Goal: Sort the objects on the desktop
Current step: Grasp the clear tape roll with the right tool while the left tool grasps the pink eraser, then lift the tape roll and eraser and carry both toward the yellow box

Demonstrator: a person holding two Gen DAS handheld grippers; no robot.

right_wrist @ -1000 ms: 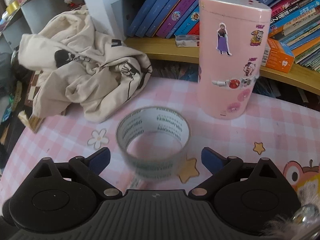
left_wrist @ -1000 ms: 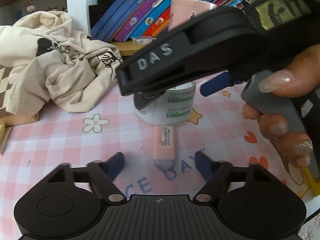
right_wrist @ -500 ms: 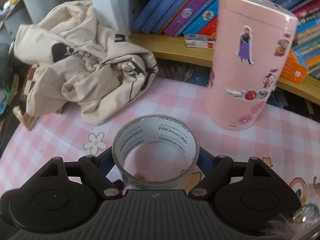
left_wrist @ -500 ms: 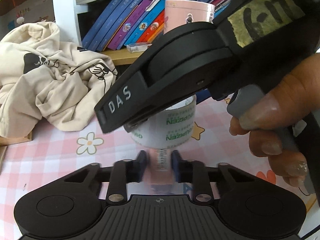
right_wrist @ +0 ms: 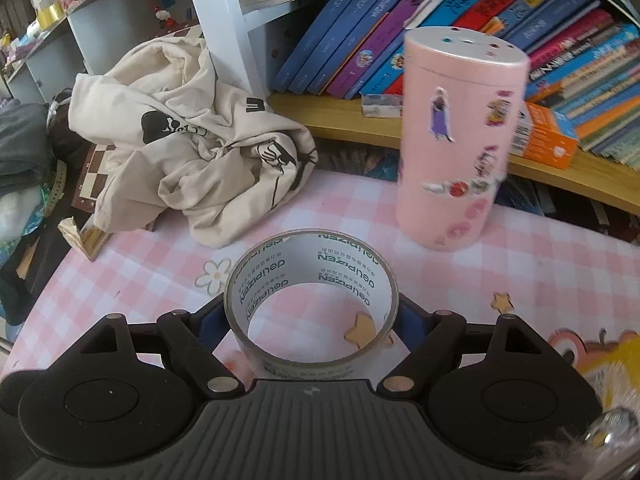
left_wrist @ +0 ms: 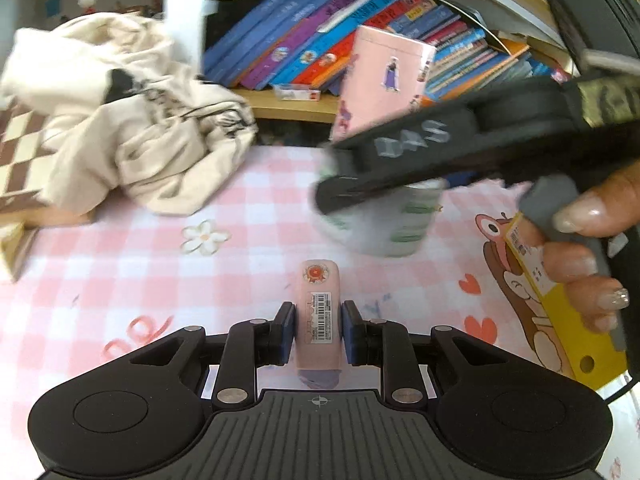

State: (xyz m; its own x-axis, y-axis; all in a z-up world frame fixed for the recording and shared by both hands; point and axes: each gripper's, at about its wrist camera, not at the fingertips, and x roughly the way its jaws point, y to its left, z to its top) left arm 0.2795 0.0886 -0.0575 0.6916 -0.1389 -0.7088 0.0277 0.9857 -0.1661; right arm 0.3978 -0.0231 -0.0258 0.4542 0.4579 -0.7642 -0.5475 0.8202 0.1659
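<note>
Mid-pickup: left gripper clamped on pink eraser-like bar, right gripper pinching tape roll. Next up, probably hauling both somewhere tidy, maybe near pink canister.

grippers: we count two, left gripper, right gripper
tape roll: we count one
pink tube: one
pink canister: one
crumpled shirt: one
hand: one

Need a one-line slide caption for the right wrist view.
Right tool shut on a clear tape roll over the pink checked tablecloth, sticker-covered pink canister beyond.
</note>
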